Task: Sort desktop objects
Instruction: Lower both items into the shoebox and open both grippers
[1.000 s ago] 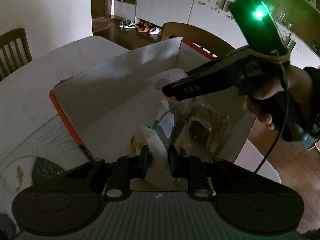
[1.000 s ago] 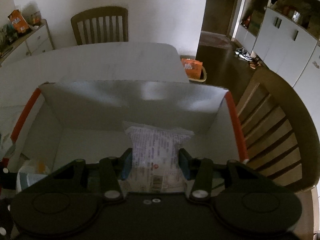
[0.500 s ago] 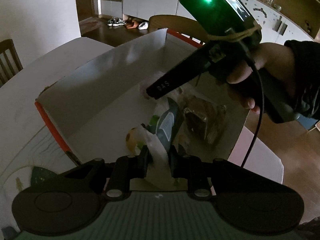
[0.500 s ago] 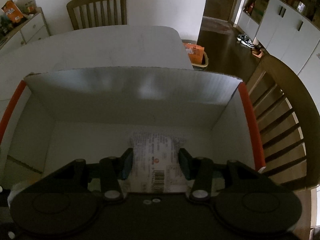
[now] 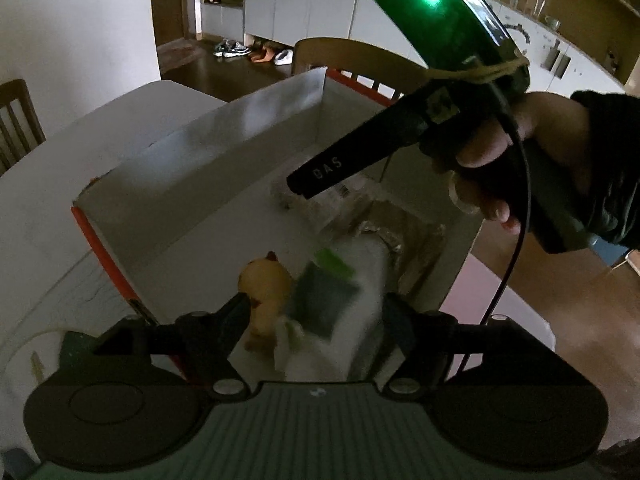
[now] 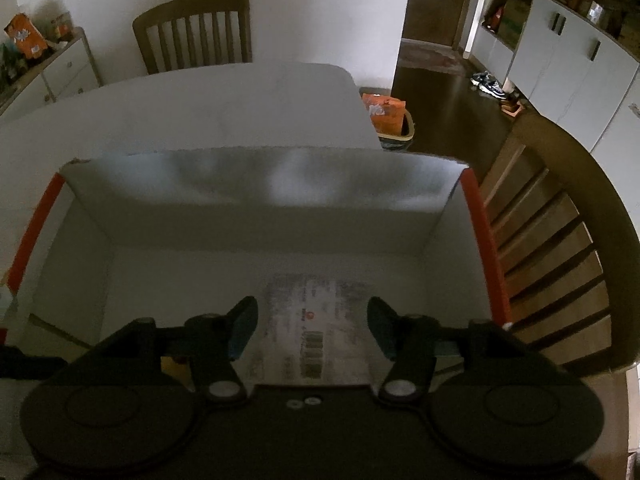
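A white cardboard box with orange edges (image 5: 208, 184) stands on the table; it also shows in the right wrist view (image 6: 280, 184). My left gripper (image 5: 316, 312) is open above it; a white and green packet (image 5: 336, 300) lies loose between its fingers, beside a yellow toy (image 5: 266, 280). My right gripper (image 6: 312, 328) is open over a white printed snack packet (image 6: 316, 324) lying on the box floor. The right gripper also shows in the left wrist view (image 5: 320, 176), above clear wrapped packets (image 5: 392, 224).
The white table (image 6: 200, 108) carries the box. A wooden chair (image 6: 560, 248) stands right of the box, another (image 6: 196, 32) at the table's far side. A basket with an orange bag (image 6: 386, 116) sits on the floor. White cabinets line the right.
Both grippers have opened. The left has let go of the white and green packet, the right of the printed snack packet; both packets now lie in the box.
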Tool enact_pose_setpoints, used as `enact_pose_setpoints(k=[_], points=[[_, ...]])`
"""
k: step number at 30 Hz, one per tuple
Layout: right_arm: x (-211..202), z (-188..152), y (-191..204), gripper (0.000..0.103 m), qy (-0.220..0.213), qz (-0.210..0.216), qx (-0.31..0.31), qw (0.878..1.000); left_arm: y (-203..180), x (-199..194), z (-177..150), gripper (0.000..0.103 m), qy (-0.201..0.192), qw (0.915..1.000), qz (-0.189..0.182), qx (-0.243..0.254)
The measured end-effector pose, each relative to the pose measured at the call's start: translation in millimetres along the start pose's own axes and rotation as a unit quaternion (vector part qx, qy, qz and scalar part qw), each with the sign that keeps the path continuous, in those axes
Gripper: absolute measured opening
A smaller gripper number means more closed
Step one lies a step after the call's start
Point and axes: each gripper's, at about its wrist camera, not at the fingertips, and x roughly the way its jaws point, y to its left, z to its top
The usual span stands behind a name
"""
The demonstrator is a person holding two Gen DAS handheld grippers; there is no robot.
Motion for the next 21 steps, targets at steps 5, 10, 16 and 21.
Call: enact_pose_setpoints(k=[5,10,16,21], points=[[-19.5,0.1,1.5,0.063,-0.012,0.011,0.004,1.0,-0.5,-10.8,-2.7,0.072,-0.014,0.9998,-0.006,-0.011],[-41.3,-7.5,5.4,0.063,-0.024,0.02,0.003,1.0,-2.5,-22.9,-6.1,0.072,-0.031,0.9992,-0.008,-0.021],[-66.7,-12.7,12.9,0.063,-0.04,0.033,0.002,0.999,-3.5,-40.1,-14.6,0.072,-0.048,0.9983,-0.01,-0.032],[-86.9,-16.4,24.5,0.063,-0.052,0.044,-0.003,0.998,-0.1,-55.1,-23.4,0.072,-0.06,0.9973,-0.006,-0.043]])
